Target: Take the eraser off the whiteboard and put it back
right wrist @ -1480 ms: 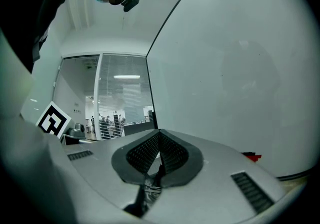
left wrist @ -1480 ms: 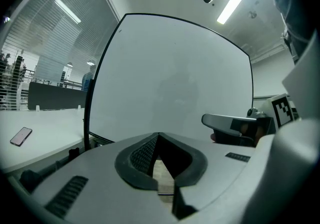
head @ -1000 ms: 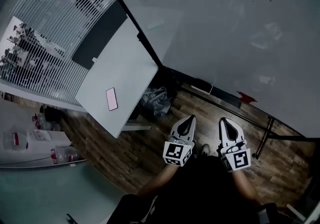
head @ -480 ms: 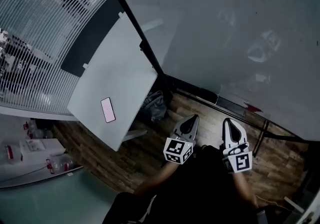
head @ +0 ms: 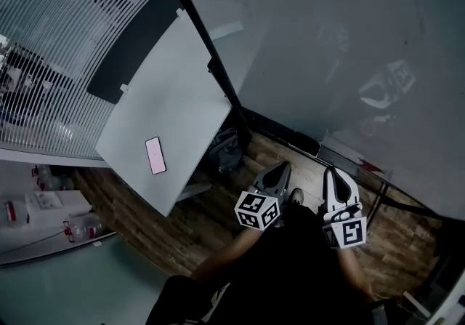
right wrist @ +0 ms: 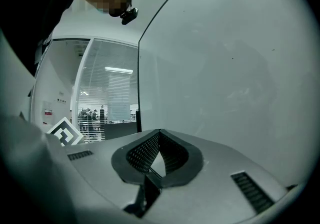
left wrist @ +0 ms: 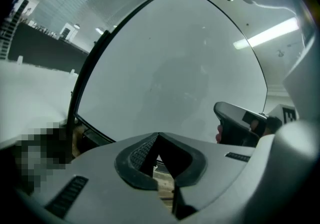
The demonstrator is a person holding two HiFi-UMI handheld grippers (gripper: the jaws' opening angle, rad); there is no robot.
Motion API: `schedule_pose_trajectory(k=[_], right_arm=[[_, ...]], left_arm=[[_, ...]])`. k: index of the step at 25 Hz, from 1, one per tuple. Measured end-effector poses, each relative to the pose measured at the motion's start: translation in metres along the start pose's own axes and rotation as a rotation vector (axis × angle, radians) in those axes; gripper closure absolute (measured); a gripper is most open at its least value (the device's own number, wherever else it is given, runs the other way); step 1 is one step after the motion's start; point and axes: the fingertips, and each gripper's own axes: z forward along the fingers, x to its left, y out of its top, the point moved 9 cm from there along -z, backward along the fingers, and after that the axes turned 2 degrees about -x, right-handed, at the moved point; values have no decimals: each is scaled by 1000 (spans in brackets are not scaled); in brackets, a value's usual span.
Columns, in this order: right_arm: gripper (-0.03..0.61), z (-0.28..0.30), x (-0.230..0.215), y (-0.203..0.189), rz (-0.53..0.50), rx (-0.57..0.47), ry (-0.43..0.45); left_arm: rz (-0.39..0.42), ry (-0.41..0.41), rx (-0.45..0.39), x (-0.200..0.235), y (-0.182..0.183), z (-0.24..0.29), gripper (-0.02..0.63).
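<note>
approach to the board, both tongs empty

at the upper left of the head view are slatted blinds (head: 58,40). right of them a white table (head: 182,98) slants through the frame with a pink phone (head: 155,155) lying near its lower edge.

low in the middle, over the wooden floor (head: 211,222), the left tongs (head: 280,167) and the right tongs (head: 333,171) sit side by side and point at the foot of the whiteboard (head: 327,40), which fills the upper right. in each gripper view the tips are pressed together with nothing between them, and the bare board surface is ahead.

the eraser cannot be picked out for certain. a dark block (head: 306,143) on the ledge (head: 349,160) at the bottom of the board, just beyond the tongs, may be it.

this looks like the reach step, with the take-off not yet begun. the next move calls for finding the eraser, spreading one pair of tongs wide enough to pass its sides, and bringing it square onto it before closing.
</note>
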Motion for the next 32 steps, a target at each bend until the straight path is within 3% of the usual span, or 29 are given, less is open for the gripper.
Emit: schedule_pose_trajectory(k=[3, 7, 12, 19, 28, 32], right_arm=[[563, 4, -7, -4, 14, -8, 29], [563, 5, -10, -8, 22, -7, 58], [563, 2, -12, -11, 51, -17, 92], [563, -2, -21, -18, 97, 33, 91], [563, 1, -29, -20, 111, 37, 122], [563, -3, -31, -27, 89, 63, 126]], left_arm=[[-95, 33, 0, 11, -5, 5, 607], [-152, 63, -3, 20, -12, 13, 607], [-265, 59, 0, 26, -30, 25, 607], [-513, 31, -1, 46, -64, 50, 606], [-637, 30, -16, 53, -86, 66, 599], [-686, 28, -32, 55, -89, 73, 548]])
